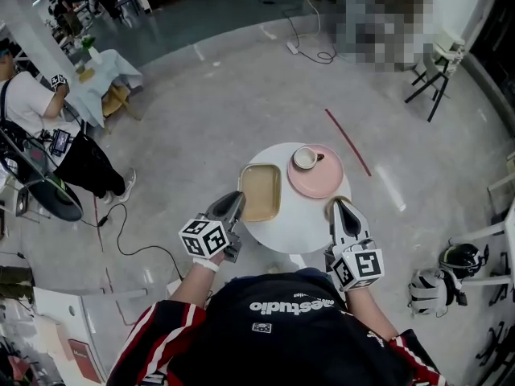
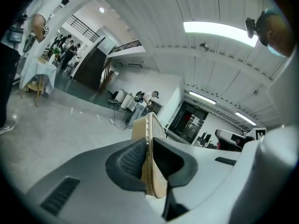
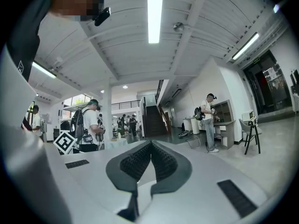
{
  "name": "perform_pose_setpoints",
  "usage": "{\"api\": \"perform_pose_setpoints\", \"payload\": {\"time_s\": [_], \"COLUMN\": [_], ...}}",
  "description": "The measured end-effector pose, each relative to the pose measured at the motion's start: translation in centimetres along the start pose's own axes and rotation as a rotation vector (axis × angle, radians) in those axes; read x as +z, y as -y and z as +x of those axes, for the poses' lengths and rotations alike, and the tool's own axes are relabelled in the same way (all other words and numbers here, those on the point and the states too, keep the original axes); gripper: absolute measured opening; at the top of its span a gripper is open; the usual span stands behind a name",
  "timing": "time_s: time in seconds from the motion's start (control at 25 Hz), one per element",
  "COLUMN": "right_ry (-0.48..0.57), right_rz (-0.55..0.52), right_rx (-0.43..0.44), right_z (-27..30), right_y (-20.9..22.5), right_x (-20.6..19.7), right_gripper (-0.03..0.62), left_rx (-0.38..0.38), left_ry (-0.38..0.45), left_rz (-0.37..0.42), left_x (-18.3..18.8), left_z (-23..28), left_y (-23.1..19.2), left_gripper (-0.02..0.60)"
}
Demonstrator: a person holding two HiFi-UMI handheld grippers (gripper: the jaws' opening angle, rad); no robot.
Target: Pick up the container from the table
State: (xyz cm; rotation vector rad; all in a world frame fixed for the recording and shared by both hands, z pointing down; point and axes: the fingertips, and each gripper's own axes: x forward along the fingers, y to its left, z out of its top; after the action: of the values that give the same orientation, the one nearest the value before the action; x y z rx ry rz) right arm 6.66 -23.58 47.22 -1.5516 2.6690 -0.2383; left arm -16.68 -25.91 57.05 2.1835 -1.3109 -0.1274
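Observation:
The container [image 1: 260, 191] is a shallow tan rectangular tray that hangs over the left half of the small round white table [image 1: 299, 219]. My left gripper [image 1: 235, 205] is shut on its near left rim. In the left gripper view the rim [image 2: 140, 129] stands edge-on, pinched between the two dark pads [image 2: 131, 160], with only the room behind it. My right gripper [image 1: 339, 206] hovers over the table's right edge, apart from the container. Its jaws [image 3: 151, 147] are shut with nothing between them.
A pink plate [image 1: 326, 178] carrying a white cup [image 1: 305, 158] sits at the back right of the table. A small tan thing [image 1: 328, 206] shows partly under my right gripper. A person [image 1: 48, 127] stands far left, cables [image 1: 121, 240] lie on the floor, and helmets [image 1: 460, 257] rest at the right.

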Motion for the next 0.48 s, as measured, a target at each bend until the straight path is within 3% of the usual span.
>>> {"api": "perform_pose_setpoints", "payload": {"time_s": [0.48], "right_ry": [0.018], "right_rz": [0.035], "right_rx": [0.024], "right_z": [0.9], "right_y": [-2.5], "right_x": [3.1], "right_gripper": [0.015], "left_rx": [-0.044], "left_ry": [0.185], "left_rz": [0.212], "left_x": [8.5], "left_z": [-4.5], "left_y": [6.9], "left_gripper": [0.057]}}
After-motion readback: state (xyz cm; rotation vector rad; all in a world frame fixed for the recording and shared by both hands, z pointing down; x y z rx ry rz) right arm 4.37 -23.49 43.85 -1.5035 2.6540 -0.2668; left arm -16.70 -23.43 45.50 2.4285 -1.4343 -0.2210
